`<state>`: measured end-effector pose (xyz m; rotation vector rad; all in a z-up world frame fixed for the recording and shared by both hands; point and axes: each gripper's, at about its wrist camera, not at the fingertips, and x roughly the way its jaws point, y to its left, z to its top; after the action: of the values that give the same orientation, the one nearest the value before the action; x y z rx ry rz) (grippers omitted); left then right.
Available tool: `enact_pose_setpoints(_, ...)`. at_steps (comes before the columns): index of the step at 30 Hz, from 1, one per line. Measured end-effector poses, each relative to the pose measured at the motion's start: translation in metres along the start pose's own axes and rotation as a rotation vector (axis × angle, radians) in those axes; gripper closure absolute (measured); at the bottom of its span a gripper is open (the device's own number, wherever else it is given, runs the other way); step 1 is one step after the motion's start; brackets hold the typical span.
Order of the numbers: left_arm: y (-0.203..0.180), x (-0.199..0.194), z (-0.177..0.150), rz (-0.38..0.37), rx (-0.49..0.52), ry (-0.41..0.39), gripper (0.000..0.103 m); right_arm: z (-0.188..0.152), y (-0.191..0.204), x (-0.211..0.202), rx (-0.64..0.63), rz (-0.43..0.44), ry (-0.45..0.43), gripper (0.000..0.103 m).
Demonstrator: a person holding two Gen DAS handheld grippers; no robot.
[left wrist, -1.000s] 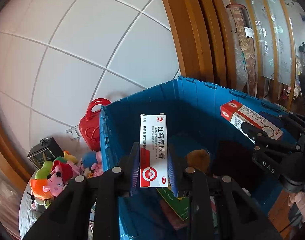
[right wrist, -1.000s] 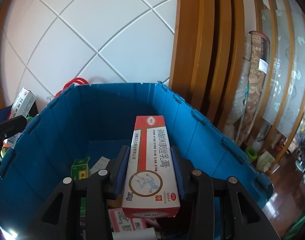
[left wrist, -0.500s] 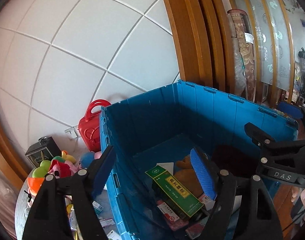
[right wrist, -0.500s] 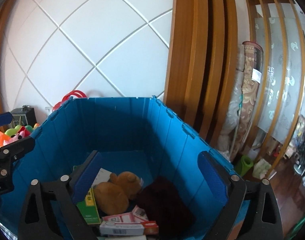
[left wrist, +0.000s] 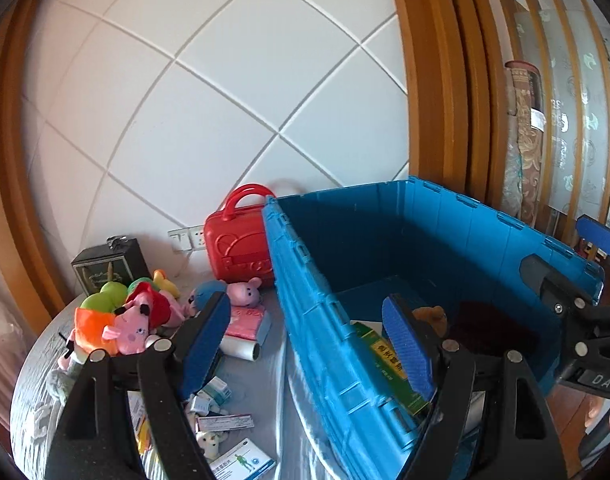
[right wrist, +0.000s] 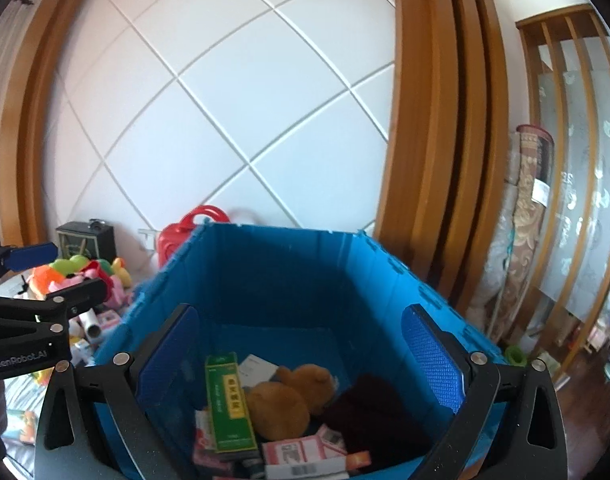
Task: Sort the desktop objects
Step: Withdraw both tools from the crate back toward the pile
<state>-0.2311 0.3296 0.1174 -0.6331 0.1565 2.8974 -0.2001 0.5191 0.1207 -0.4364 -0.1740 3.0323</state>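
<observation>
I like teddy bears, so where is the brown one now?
In the right wrist view, the bear lies on the bottom of the blue bin, between the green box and a dark cloth.

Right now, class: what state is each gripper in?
Left gripper: open, holding nothing.
Right gripper: open, holding nothing.

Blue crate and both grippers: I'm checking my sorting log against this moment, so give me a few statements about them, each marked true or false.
1. The left gripper is open and holds nothing. True.
2. The right gripper grips a medicine box. False: it is open and empty.
3. A brown plush bear lies inside the blue crate. True.
4. The green box lies on the table outside the crate. False: it is in the crate.
5. The red case stands inside the crate. False: it is outside, beside the crate's wall.
</observation>
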Motion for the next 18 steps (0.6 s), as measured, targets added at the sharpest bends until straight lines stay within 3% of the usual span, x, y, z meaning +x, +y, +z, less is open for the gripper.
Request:
enact_pose_setpoints(4, 0.054, -0.015, -0.027, 0.065, -0.045, 0.02, 0.025, 0.005, 0.048, -0.011, -0.023, 0.101, -0.044, 0.0)
enact_pose_setpoints(9, 0.132, -0.027, -0.077, 0.153, -0.099, 0.112, 0.025, 0.006, 0.127, -0.01, -0.072, 0.212, -0.031, 0.0)
enact_pose_setpoints(13, 0.196, -0.03, -0.129, 0.191, -0.144, 0.224, 0.025, -0.007, 0.194, -0.006, -0.096, 0.309, 0.046, 0.0)
enact_pose_setpoints(18, 0.258, -0.021, -0.196, 0.207, -0.184, 0.377, 0.025, -0.049, 0.269, 0.007, -0.14, 0.357, 0.197, 0.0)
